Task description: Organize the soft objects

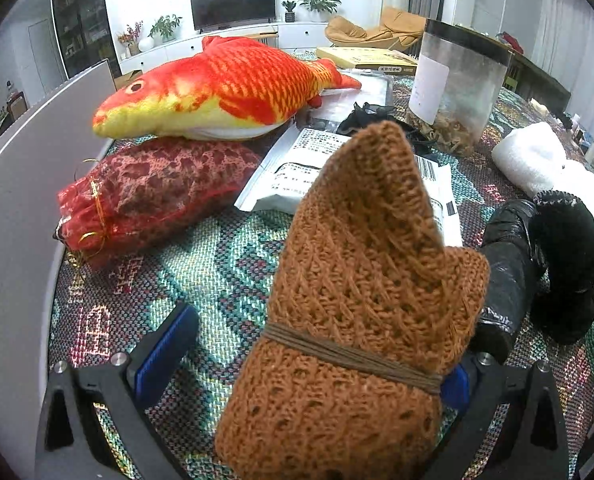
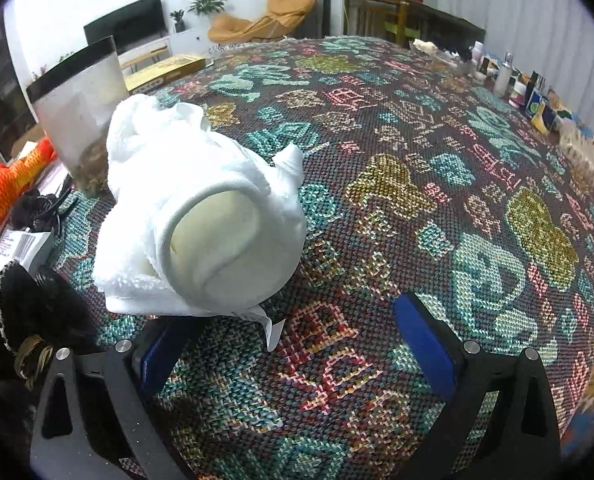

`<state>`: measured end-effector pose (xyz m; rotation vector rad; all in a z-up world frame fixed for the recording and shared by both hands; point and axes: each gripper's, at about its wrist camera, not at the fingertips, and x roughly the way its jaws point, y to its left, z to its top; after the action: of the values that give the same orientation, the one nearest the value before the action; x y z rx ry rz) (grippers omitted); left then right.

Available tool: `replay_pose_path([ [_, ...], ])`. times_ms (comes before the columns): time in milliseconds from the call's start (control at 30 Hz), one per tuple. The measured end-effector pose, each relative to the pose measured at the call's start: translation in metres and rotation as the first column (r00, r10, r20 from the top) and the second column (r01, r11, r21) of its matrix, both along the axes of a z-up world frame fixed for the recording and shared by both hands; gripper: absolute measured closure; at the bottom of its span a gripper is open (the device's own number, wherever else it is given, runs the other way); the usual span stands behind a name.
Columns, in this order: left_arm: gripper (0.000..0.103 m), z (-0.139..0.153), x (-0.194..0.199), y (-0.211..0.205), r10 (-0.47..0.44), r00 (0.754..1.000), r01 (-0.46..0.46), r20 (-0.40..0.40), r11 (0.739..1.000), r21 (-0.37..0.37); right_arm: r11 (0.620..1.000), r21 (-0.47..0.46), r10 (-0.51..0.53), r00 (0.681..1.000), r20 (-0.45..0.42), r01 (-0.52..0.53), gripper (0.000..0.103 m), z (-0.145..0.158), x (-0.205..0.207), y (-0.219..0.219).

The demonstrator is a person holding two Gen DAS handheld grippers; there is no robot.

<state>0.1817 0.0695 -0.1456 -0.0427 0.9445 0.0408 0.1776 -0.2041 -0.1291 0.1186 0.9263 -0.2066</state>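
A brown knitted bundle [image 1: 361, 288], tied with brown string, stands between the fingers of my left gripper [image 1: 317, 344]. It leans against the right blue pad [image 1: 455, 384], with a gap to the left pad [image 1: 165, 352], and the jaws are wide apart. Beyond it lie an orange plush fish [image 1: 221, 88] and a red mesh pouch [image 1: 153, 192]. A black fluffy item [image 1: 569, 264] and a shiny black roll [image 1: 505, 276] rest to the right. My right gripper [image 2: 293, 320] is open, just behind a white rolled cloth [image 2: 201, 216] lying on the patterned tablecloth [image 2: 417, 184].
A grey panel [image 1: 17, 220] curves along the left edge. A clear jar with a black lid [image 1: 457, 84], printed packets [image 1: 293, 172] and a yellow box [image 1: 369, 58] sit further back. Small bottles [image 2: 505, 76] line the table's far right edge.
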Motion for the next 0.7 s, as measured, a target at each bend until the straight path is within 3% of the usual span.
replay_pose_path([
  [700,0.0,-0.0001,-0.0004,-0.0064,0.001,1.0,-0.001,0.001,1.0,0.007,1.0,0.002,0.0,1.0,0.0,0.0,0.003,0.0002,0.0002,-0.0004],
])
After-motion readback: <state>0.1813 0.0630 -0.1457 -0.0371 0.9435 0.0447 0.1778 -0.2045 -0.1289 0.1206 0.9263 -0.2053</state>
